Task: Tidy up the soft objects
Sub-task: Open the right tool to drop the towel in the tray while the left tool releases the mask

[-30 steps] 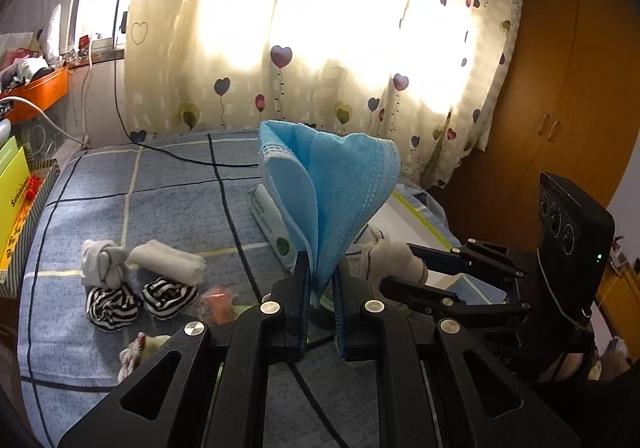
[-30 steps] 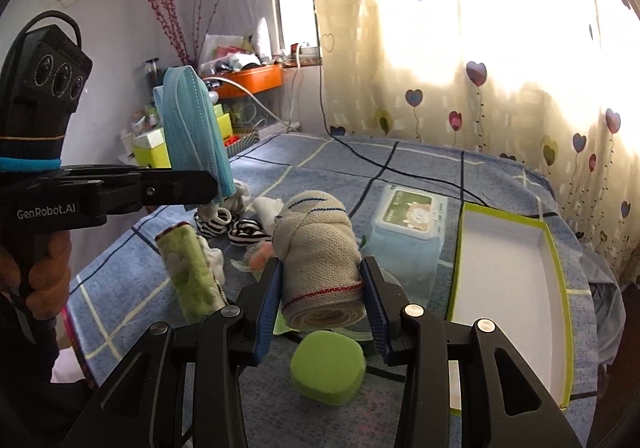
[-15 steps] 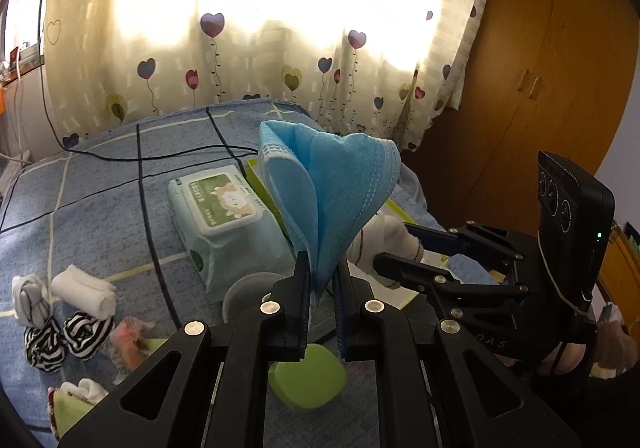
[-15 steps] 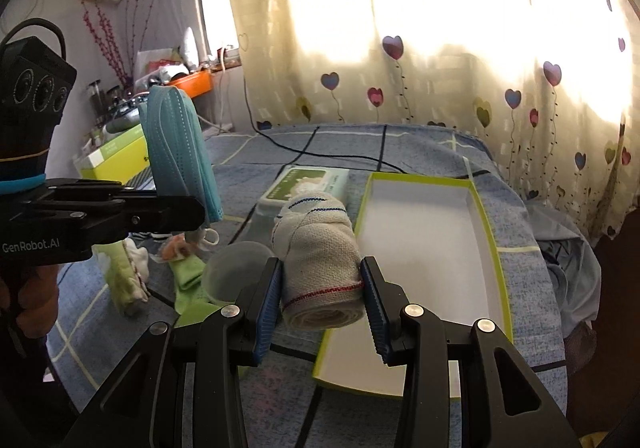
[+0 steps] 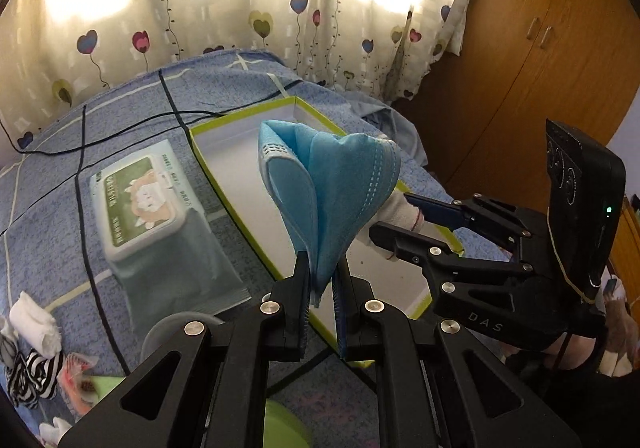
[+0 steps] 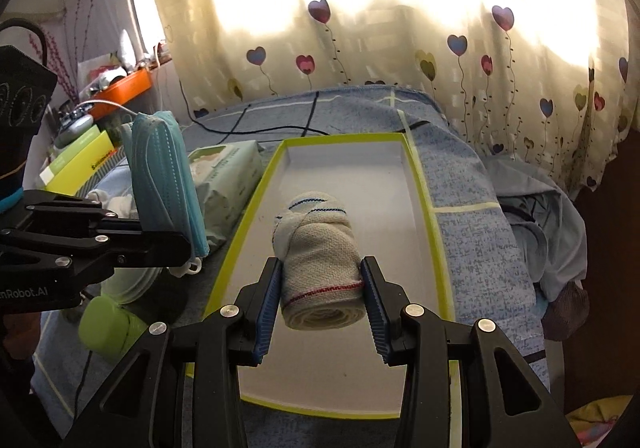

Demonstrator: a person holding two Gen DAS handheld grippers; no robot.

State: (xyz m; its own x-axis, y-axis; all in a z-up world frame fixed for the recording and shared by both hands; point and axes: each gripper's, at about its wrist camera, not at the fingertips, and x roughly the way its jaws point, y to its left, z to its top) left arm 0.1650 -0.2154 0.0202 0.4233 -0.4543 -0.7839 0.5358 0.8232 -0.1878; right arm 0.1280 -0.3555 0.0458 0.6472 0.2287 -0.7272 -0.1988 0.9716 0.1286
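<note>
My left gripper [image 5: 322, 280] is shut on a folded blue face mask [image 5: 332, 184] that stands up from the jaws, held over the near left edge of a white box with a green rim [image 5: 224, 176]. My right gripper [image 6: 322, 276] is shut on a beige rolled bandage [image 6: 320, 252] and holds it above the middle of the same box [image 6: 416, 176]. The left gripper with the mask [image 6: 164, 168] also shows at the left of the right wrist view. The right gripper [image 5: 404, 216] shows at the right of the left wrist view.
A pack of wet wipes [image 5: 140, 204] lies left of the box on the blue bedspread. Rolled socks [image 5: 32, 336], striped ones [image 5: 36, 380] and a green sponge [image 6: 104, 324] lie nearer. A black cable [image 5: 120, 136] crosses the bed. A wooden wardrobe [image 5: 540, 48] stands right.
Both grippers have swung right, from over the socks and wipes to over the box. The bandage now hangs above the box's middle. Both grips are unchanged.
</note>
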